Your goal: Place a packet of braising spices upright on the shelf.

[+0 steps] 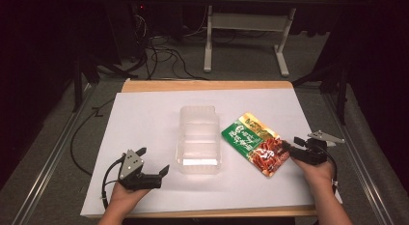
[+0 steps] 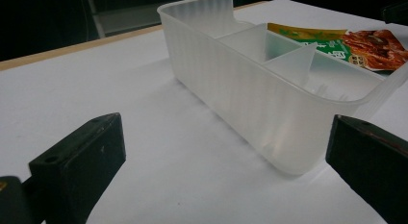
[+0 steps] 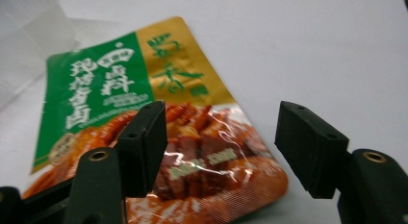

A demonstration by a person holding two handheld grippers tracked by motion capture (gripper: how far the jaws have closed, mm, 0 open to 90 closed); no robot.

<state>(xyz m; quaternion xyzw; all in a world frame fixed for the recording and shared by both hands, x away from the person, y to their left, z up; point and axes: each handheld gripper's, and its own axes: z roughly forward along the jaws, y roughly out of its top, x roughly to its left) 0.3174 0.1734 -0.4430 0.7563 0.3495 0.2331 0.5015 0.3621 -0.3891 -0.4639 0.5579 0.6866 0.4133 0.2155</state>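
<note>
Pouch: the food pouch [image 1: 255,144] lies flat on the white table sheet [image 1: 144,119], just right of the clear container [image 1: 198,139]; green and gold print at its far end, red food picture at the end nearest us.
Container: we see a translucent plastic tub [image 2: 250,84] with inner dividers, standing upright mid-table, empty as far as we can tell, its right wall close beside the pouch's green corner.
Right gripper: our right gripper [image 1: 294,148] sits at the pouch's near right corner; in the right gripper view [image 3: 219,152] its jaws stand apart, straddling the red end of the pouch [image 3: 144,137], one pad over the foil, the other beyond its edge. We cannot tell whether either pad touches it.
Left gripper: our left gripper [image 1: 153,161] rests apart from everything, near the table's front left, jaws wide open and aimed at the tub's near corner.
Step in hand: we judge this to be the approach to grasp the pouch, not yet a grip.
Next move: we would need to lower the jaws so one pad slips under the thin edge, then close firmly; a flat foil pack gives little to bite on.
Risk: the slick pouch may slide across the sheet rather than lift; our left gripper could steady the tub if the pouch goes in there.
</note>
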